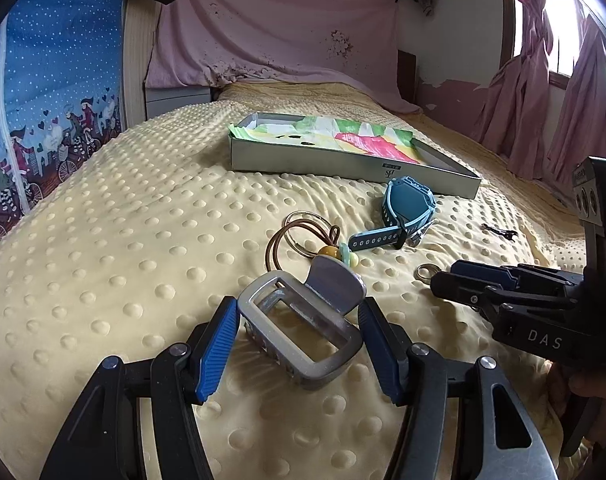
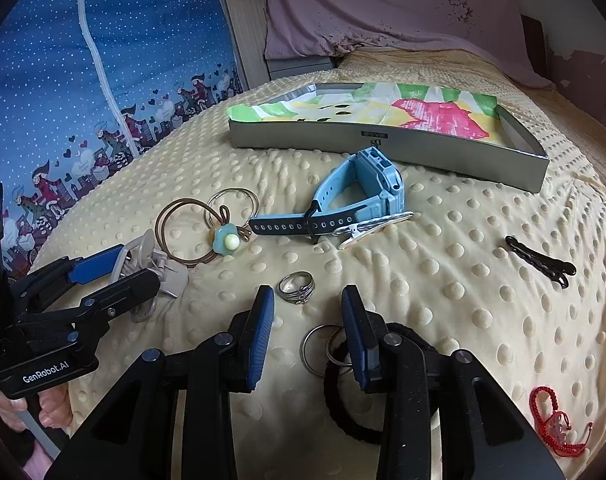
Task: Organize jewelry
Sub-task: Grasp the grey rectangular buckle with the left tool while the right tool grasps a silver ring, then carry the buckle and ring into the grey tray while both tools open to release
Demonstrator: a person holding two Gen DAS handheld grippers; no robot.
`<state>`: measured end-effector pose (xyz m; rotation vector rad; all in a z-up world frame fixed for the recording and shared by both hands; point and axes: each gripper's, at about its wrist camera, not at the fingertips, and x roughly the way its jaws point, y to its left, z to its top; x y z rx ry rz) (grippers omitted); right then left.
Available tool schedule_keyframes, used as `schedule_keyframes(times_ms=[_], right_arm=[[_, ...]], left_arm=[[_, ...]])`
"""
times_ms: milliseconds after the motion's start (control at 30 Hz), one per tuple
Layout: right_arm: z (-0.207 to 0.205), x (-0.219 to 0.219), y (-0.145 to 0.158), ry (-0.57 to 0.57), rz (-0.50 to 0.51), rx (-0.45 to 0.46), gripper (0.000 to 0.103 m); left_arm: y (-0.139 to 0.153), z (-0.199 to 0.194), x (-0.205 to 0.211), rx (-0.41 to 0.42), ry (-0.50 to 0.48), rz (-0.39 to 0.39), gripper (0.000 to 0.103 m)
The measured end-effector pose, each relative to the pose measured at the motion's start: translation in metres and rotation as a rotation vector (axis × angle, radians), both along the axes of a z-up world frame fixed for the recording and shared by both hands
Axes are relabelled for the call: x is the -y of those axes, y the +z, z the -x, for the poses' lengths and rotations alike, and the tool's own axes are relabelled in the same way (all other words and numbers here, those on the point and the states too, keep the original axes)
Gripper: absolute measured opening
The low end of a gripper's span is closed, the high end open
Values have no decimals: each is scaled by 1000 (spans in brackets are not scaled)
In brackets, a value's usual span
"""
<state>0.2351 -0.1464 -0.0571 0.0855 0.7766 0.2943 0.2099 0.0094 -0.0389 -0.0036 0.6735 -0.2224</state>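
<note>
While grey rectangular hair claw fills left hand-held gripper.

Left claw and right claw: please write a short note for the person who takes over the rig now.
Left claw: shut on the grey hair claw clip, low over the bed.
Right claw: open, empty, over the silver ring.
Box: holds only its coloured paper.
Still on the bed: blue watch, flower hair tie, silver clip, black hair clip, red bracelet, metal rings, black hair tie.
Done: nothing boxed. Left: everything.
</note>
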Motion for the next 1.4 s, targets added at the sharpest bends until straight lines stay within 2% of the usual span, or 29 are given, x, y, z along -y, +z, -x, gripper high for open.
schedule_keyframes(times_ms=[133,233,333,467,700,833,1000,1167,1267,1400], right_arm=[[-7,-4,-2,5,8,-7,30],[-10,-5,-5,10,9,-22,25],[-11,-4,-7,14,3,-26,18],[-8,-1,-6,17,-20,-15,18],[5,8,1,6,-68,49,18],[15,16,8,-13,-108,109,18],[23,28,24,-40,-155,171,18],[11,45,44,-77,-170,198,18],[-5,57,60,-119,-156,219,18],[-42,74,75,-172,-142,216,18]], left_arm=[[-3,-4,-4,-14,4,17,58],[-4,-5,-7,-21,5,41,58],[-3,-4,-7,-17,6,32,58],[-3,-2,-5,-7,1,26,58],[0,9,0,27,-24,34,58],[8,19,3,82,-22,35,58],[29,20,7,121,-20,87,58],[56,-3,17,164,-19,109,58],[70,-29,26,187,-26,108,58],[76,-75,38,176,-43,118,58]])
